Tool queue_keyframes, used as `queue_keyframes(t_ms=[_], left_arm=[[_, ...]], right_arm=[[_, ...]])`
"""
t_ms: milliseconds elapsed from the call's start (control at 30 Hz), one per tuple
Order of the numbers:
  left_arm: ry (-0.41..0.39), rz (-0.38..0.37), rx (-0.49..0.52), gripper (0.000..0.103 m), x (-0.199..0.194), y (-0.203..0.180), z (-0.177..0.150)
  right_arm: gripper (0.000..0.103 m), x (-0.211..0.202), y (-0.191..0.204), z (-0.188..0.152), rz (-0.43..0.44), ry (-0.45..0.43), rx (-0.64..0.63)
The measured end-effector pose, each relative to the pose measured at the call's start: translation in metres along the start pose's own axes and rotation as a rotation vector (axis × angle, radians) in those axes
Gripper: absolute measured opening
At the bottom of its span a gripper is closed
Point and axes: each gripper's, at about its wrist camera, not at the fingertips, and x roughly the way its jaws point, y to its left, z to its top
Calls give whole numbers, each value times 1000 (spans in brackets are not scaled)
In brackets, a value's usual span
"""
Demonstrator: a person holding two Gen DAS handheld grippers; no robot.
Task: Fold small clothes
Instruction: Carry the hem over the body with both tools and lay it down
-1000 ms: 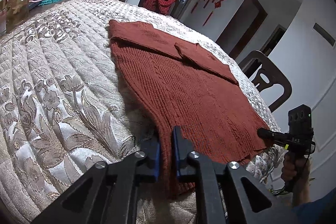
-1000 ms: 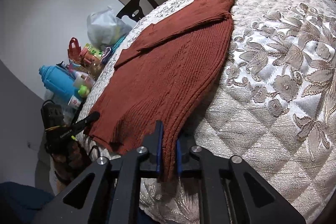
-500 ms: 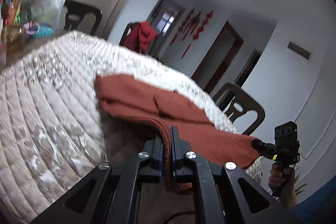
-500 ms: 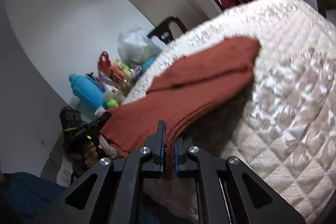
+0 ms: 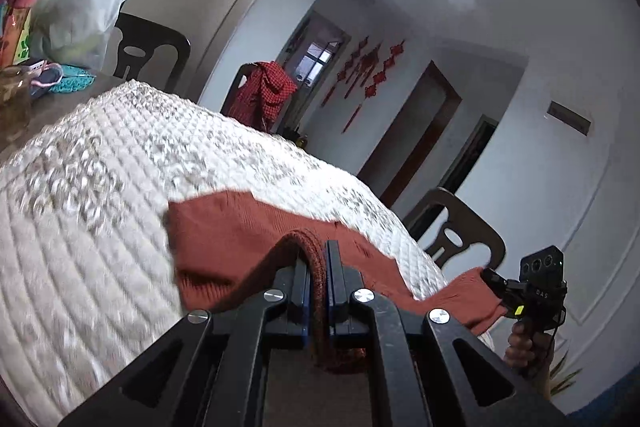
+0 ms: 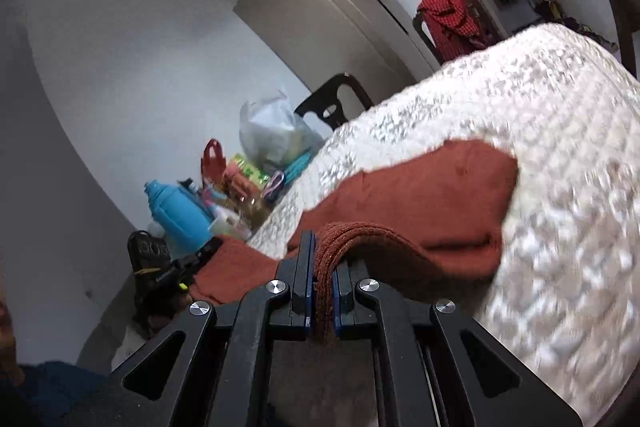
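Item one: my left claw [image 5: 319, 267], jaws pressed tight on a folded edge of the rust-red ribbed knit sweater [image 5: 224, 239], the knit pinched between the blue pads and hanging slack below them.

Item two: my right claw [image 6: 322, 267], likewise clamped on a bunched hem of the same sweater, seen from the left claw off to its right [image 5: 494, 277], gripping the far corner of that hem.

Item three: the sweater's body, ahead of both claws, lay draped from the raised hem down onto the cream quilted floral bedspread [image 5: 100, 195], its far end flat on the cloth.

Item four: left of my right claw, beyond the sweater, a blue plastic bottle [image 6: 176, 215] and a white plastic bag [image 6: 272, 131].

Item five: beyond the spread, dark chairs, one carrying a red checked garment [image 5: 266, 93].
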Motion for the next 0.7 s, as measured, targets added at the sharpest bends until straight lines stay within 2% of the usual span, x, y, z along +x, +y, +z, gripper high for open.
queue_keyframes(t_ms=[133,267,367,433,500,533,567,600,667,700], left_arm=[[21,33,-32,7,39,19,29],[94,94,-74,7,94,45,44],[176,138,-129,7,135,68,40],[242,164,-194,8,157,87,28],[267,186,-234,10,165,98,15],[260,169,-258,10,165,102,13],[242,147,-277,17,159,104,14],[214,130,-278,33,154,105,15],[181,131,-291,50,147,107,15],[178,114,-309,50,146,110,14]], right_arm=[[7,27,-17,35,-5,-2,20],[7,63,-54,67,-36,30,92],[8,98,-86,79,-67,107,149],[8,121,-112,77,-141,165,217],[15,131,-128,68,-195,189,248],[17,133,-133,63,-206,194,266],[17,132,-139,57,-176,178,293],[19,129,-142,53,-136,147,300],[22,121,-147,50,-64,105,333],[29,118,-148,51,-23,88,343]])
